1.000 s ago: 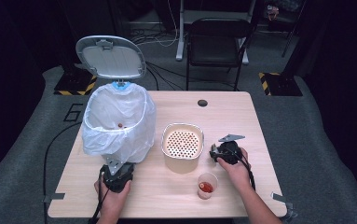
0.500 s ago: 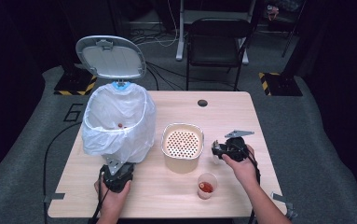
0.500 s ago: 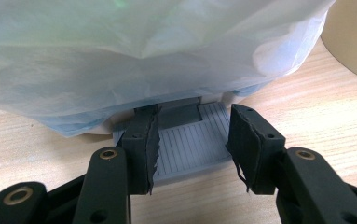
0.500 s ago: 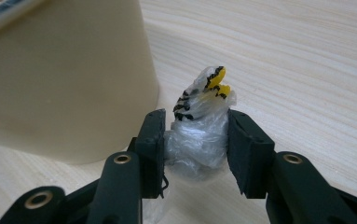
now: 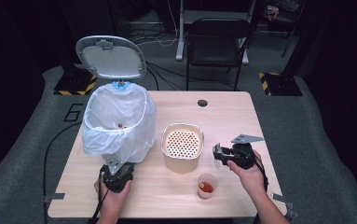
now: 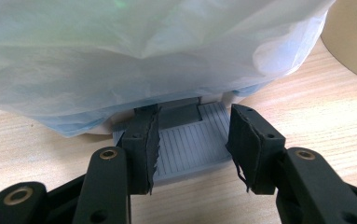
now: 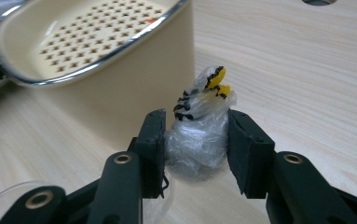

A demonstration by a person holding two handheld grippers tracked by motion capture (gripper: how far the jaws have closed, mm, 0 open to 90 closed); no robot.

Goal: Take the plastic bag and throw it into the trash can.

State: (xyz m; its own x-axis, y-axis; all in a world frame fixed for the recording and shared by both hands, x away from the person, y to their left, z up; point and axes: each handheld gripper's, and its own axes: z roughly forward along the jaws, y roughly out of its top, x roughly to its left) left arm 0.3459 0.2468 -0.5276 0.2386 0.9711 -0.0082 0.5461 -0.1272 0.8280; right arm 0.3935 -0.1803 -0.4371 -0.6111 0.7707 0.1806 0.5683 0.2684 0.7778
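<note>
Crumpling clear wrapper (image 7: 197,135) shows yellow and black print.

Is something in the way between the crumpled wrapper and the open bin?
Yes. The right hand-held gripper holds the crumpled plastic wrapper, and the cream strainer pot stands on the table between it and the bag-lined pedal bin. The wrapper would probably have to go over or around the pot. The bin's lid is up.
</note>
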